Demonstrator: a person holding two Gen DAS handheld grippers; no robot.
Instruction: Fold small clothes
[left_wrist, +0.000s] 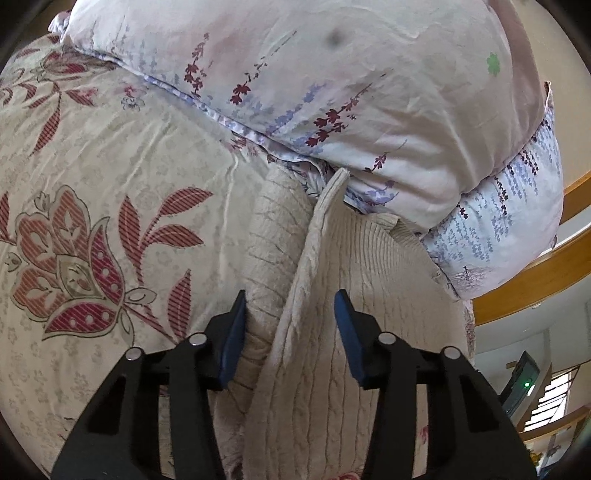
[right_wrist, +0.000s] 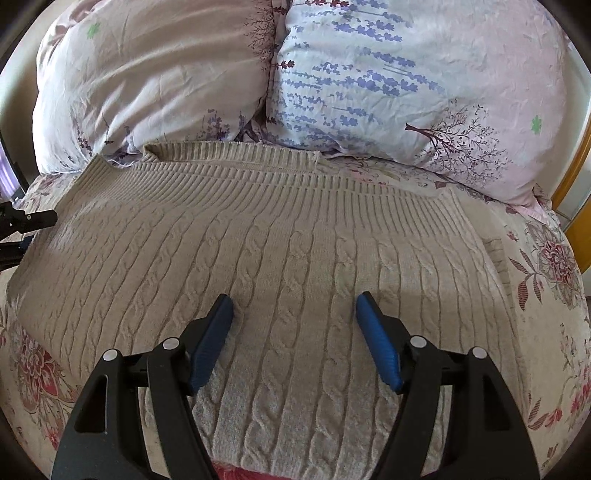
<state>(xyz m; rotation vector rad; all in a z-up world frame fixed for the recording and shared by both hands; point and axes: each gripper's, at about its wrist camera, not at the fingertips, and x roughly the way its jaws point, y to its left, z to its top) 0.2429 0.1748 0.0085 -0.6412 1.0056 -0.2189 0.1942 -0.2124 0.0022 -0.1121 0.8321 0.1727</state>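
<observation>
A beige cable-knit sweater lies spread on the bed, its ribbed hem toward the pillows. My right gripper is open, low over the middle of the sweater, holding nothing. In the left wrist view the sweater has a raised fold edge running between the blue pads. My left gripper is open around that edge without pinching it. The left gripper also shows at the sweater's left side in the right wrist view.
A floral bedsheet covers the bed. Two lavender-print pillows lie just beyond the sweater. A wooden bed frame runs along the right.
</observation>
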